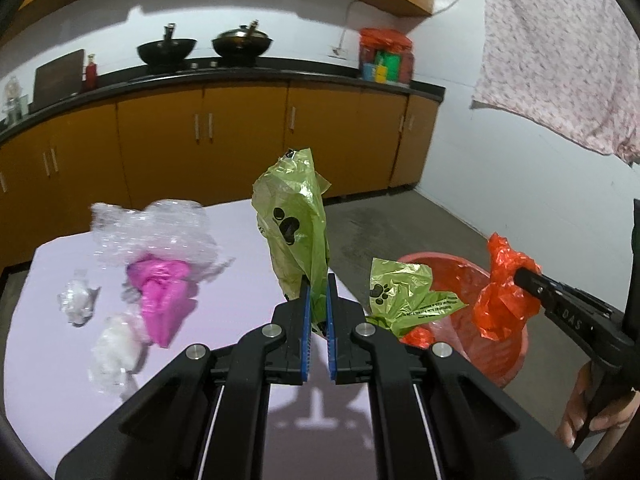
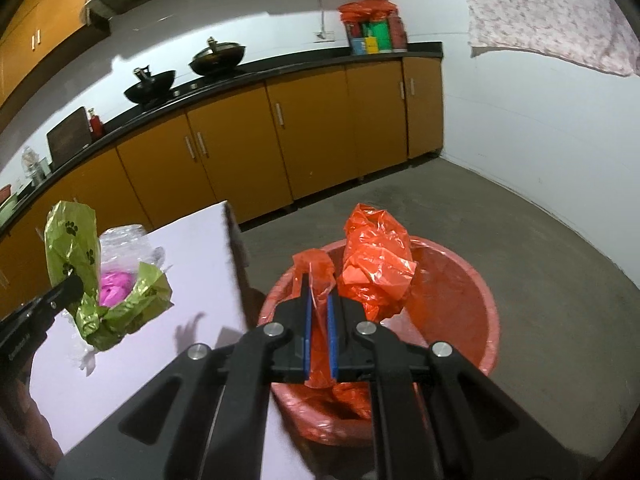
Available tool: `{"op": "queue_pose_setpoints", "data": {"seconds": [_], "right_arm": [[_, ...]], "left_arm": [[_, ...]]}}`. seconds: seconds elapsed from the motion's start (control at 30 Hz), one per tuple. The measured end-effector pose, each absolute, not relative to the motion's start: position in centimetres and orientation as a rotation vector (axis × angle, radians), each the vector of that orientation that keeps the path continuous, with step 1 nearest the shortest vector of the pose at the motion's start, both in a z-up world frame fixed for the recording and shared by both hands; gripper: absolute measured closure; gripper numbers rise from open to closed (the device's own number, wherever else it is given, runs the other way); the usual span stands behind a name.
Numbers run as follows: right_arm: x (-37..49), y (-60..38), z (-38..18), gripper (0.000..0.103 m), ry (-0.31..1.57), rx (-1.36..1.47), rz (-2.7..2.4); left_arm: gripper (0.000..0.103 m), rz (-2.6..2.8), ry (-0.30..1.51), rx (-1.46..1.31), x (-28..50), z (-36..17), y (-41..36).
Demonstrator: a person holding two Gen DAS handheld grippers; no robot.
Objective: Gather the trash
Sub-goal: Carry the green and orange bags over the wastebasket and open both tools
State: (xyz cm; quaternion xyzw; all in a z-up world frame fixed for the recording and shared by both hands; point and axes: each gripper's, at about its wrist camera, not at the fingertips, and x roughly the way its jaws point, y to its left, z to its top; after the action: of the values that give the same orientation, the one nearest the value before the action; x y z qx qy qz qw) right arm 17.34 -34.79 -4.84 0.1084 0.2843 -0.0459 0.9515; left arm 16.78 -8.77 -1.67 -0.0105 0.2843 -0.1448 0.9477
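My left gripper (image 1: 319, 280) is shut on a crumpled green plastic bag (image 1: 296, 224) printed with black paw marks, held up over the right part of the lilac table (image 1: 240, 408). The same green bag (image 2: 76, 248) and left gripper (image 2: 74, 282) show at the left of the right wrist view. My right gripper (image 2: 319, 280) is shut on a crumpled orange plastic bag (image 2: 376, 264), hanging over the red tub (image 2: 480, 304) on the floor. That orange bag (image 1: 500, 288), the right gripper (image 1: 524, 276) and the tub (image 1: 448, 264) appear at the right of the left wrist view.
On the table lie clear crumpled wrap (image 1: 152, 228), a pink bag (image 1: 164, 296) and small white wads (image 1: 78, 302). Yellow-brown kitchen cabinets (image 1: 240, 136) run along the back under a black counter with two woks (image 1: 240, 42). A floral cloth (image 1: 560, 60) hangs at the right. Grey floor (image 2: 520, 220) surrounds the tub.
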Motion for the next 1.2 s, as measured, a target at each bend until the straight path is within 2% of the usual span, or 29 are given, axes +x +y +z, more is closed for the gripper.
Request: {"op": "queue_pose_setpoints", "data": {"seconds": [0.97,1.13,1.2], "right_arm": [[19.9,-41.1,-7.3,0.095,0.59,0.3,-0.172],[20.1,-41.8,-7.9,0.089,0.593,0.328,-0.161],[20.1,-41.9,-8.1,0.081,0.592,0.328,-0.158]], "left_arm": [[0.097,-0.511,0.702,0.106,21.0,-7.2,-20.8],[0.096,-0.537,0.742,0.106,21.6,-8.3,-21.6],[0.093,-0.542,0.758,0.098,21.9,-8.6,-21.3]]}}
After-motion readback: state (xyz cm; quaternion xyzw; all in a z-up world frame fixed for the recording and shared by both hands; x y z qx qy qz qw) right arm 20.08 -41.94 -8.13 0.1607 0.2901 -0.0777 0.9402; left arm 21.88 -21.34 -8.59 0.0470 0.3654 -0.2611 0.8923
